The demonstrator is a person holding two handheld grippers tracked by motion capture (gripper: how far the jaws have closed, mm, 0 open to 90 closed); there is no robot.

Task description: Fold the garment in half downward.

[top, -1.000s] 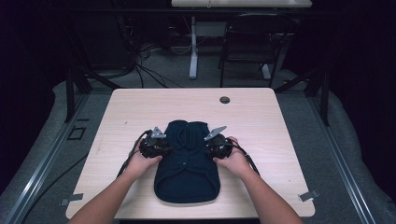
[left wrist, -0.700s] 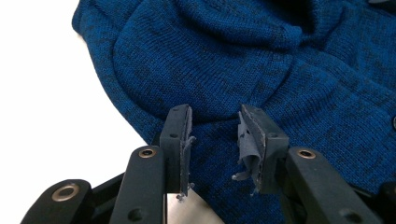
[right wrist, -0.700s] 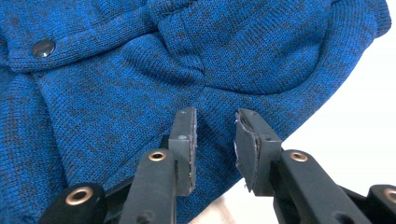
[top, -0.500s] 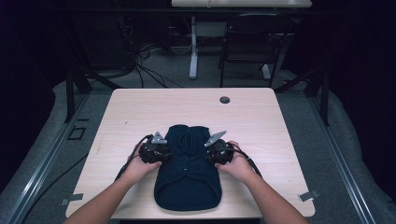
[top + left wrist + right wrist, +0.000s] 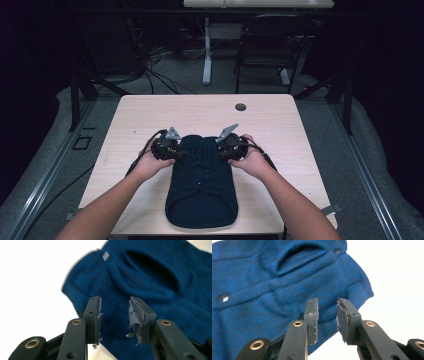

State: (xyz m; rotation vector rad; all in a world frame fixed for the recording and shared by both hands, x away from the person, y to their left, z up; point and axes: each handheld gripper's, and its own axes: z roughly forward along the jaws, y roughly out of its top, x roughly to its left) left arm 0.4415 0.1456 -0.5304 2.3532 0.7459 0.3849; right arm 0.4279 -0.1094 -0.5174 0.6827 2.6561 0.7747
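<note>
Here, dark blue knit garment (image 5: pixel 201 187) flat on table (image 5: pixel 280 125), perhaps buttoned, both grippers' jaws spread, empty.

a lab-like recording room: lone pale wooden table (image 5: pixel 280 120) on grey carpet (image 5: pixel 370 165), floor cables (image 5: pixel 160 75), metal frame rails (image 5: pixel 50 170), dark surroundings.

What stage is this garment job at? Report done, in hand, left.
Done: the dark blue garment lies flat on the table. In hand: left gripper and right gripper hover open over its edges, gripping nothing. Left: any grasp or fold.
</note>
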